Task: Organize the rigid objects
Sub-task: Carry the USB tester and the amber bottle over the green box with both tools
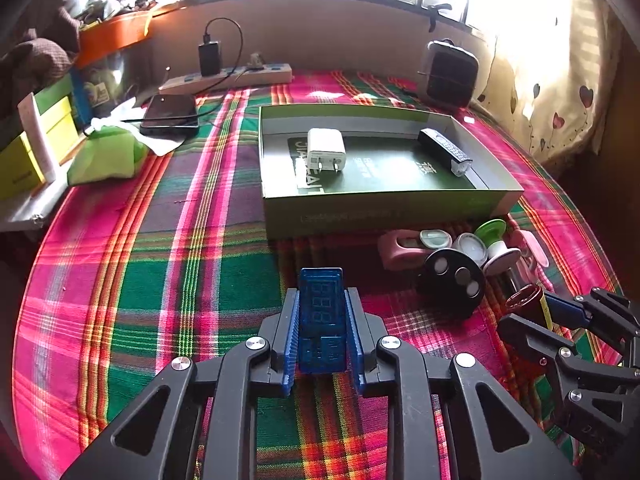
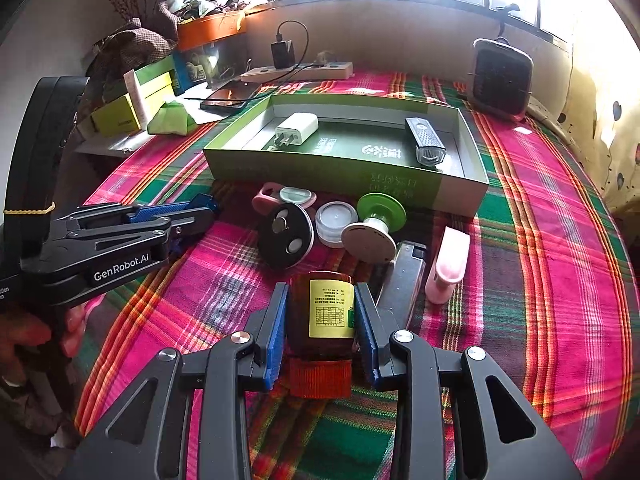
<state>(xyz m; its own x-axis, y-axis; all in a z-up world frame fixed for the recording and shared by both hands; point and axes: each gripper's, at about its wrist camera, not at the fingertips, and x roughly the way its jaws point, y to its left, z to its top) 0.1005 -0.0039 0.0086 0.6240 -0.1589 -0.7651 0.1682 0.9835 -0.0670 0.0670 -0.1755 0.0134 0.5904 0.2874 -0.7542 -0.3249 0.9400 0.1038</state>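
Note:
My left gripper [image 1: 322,300] is shut on a translucent blue device with a digit display [image 1: 321,312], held above the plaid cloth. My right gripper [image 2: 321,300] is shut on a brown bottle with a yellow label [image 2: 324,316] and an orange cap. The open green box [image 1: 384,208] lies ahead and holds a white charger plug [image 1: 325,150] and a black clip-like device [image 1: 444,151]. In front of the box lies a pile: a black disc [image 2: 285,234], a clear jar lid [image 2: 335,222], a green-and-white spool [image 2: 374,224], pink items [image 2: 446,266].
A phone [image 1: 170,114], a power strip [image 1: 228,78] with a charger, a green pouch [image 1: 106,156] and yellow-green boxes [image 1: 36,148] crowd the far left. A dark square fan [image 1: 452,74] stands at the back right. A grey flat object [image 2: 402,276] lies beside my right gripper.

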